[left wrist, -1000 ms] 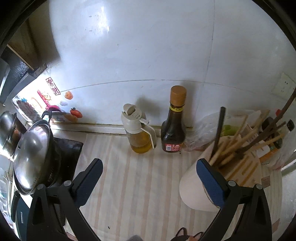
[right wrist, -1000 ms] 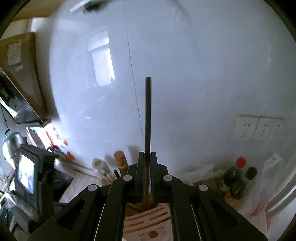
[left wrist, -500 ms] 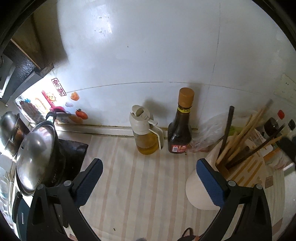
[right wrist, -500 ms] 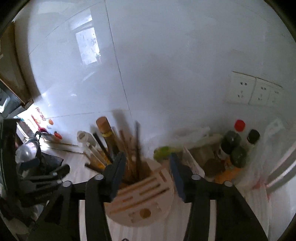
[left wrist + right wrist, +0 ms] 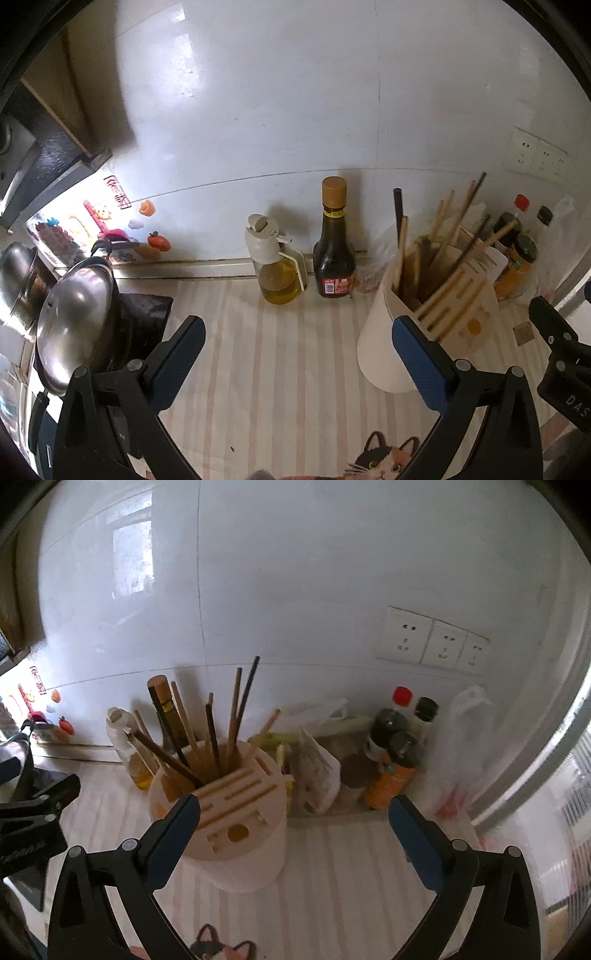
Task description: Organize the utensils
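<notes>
A cream utensil holder (image 5: 236,834) (image 5: 384,332) stands on the striped counter, its slotted lid facing me. Several wooden and dark chopsticks (image 5: 232,716) (image 5: 443,229) stick out of its open compartment, leaning in different directions. My right gripper (image 5: 294,821) hovers just in front of the holder, its jaws opening wide with nothing between them; the left pad overlaps the holder's lid. My left gripper (image 5: 299,349) is open and empty over bare counter to the left of the holder. The right gripper's black body (image 5: 561,354) shows at the left wrist view's right edge.
An oil dispenser (image 5: 277,269) and a dark sauce bottle (image 5: 334,251) stand against the white wall. A lidded steel pot (image 5: 74,317) sits at the left. Jars and bottles (image 5: 395,760), a paper packet (image 5: 317,771) and plastic bags crowd the corner right of the holder. Wall sockets (image 5: 436,642) above.
The right gripper let go of the dark chopstick, which now stands in the holder, and its jaws spread wide as it tipped down. The left gripper drew back a little.
</notes>
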